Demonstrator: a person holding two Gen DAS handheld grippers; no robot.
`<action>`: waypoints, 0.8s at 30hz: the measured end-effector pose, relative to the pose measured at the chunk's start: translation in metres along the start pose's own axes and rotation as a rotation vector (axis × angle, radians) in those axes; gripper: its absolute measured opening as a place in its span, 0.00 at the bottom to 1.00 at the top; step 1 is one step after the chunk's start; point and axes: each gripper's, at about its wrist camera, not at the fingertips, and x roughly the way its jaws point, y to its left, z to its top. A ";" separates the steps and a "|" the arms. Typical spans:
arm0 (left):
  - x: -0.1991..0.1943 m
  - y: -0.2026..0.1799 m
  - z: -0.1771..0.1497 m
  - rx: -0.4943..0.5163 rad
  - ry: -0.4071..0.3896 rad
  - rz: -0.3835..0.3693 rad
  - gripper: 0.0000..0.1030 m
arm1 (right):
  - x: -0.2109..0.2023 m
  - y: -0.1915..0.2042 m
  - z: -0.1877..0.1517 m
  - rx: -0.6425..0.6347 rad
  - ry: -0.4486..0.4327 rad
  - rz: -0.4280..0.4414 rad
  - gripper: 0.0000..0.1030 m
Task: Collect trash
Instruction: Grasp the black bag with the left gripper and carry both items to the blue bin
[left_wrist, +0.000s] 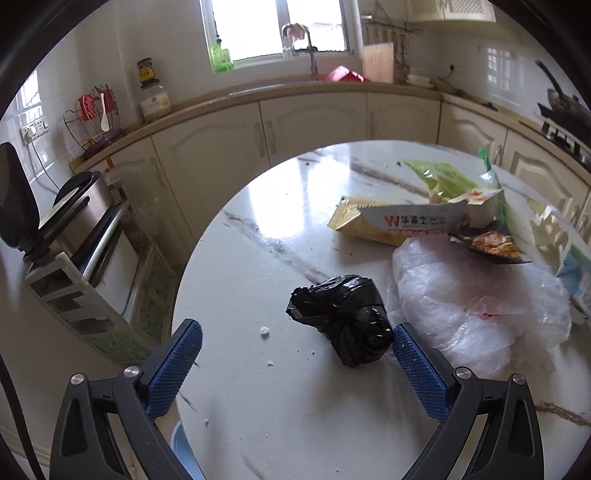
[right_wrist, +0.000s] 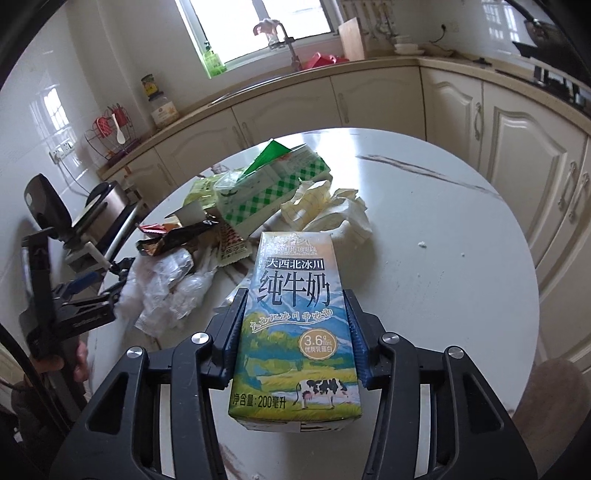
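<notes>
Gripping the milk carton (right_wrist: 295, 332), your right gripper (right_wrist: 295, 325) has one piece. Your left gripper (left_wrist: 295, 345) gapes around the black bag (left_wrist: 341, 319), ungrasped. Wrappers still litter the tabletop (left_wrist: 258, 258).

Glossy marble-look table (left_wrist: 280, 236), crinkled black plastic bag (left_wrist: 341, 319)

A round white desk (left_wrist: 266, 229) with grey-brown marble veins is seen, its top glossy and dotted with crumbs. Just ahead of the left hand-held gripper (left_wrist: 295, 343), toward its right finger, a knotted black bag (left_wrist: 341, 317) is lying on the desk. A crumpled clear plastic bag (left_wrist: 476, 314) is spread beyond that finger, with a yellow packet (left_wrist: 354, 221) and torn wrappers (left_wrist: 491, 243) piled farther off. Ahead of the right hand-held gripper (right_wrist: 293, 325), crumpled paper (right_wrist: 328, 206) and a green-checked carton (right_wrist: 266, 188) are resting.
</notes>
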 end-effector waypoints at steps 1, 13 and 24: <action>0.003 0.001 0.001 -0.003 0.003 -0.009 0.80 | 0.000 0.001 0.000 -0.007 0.001 -0.006 0.44; -0.026 0.017 -0.008 -0.025 -0.073 -0.152 0.29 | -0.023 0.020 -0.009 -0.047 -0.049 -0.031 0.44; -0.115 0.077 -0.080 -0.101 -0.159 -0.235 0.29 | -0.058 0.123 -0.026 -0.179 -0.135 0.054 0.44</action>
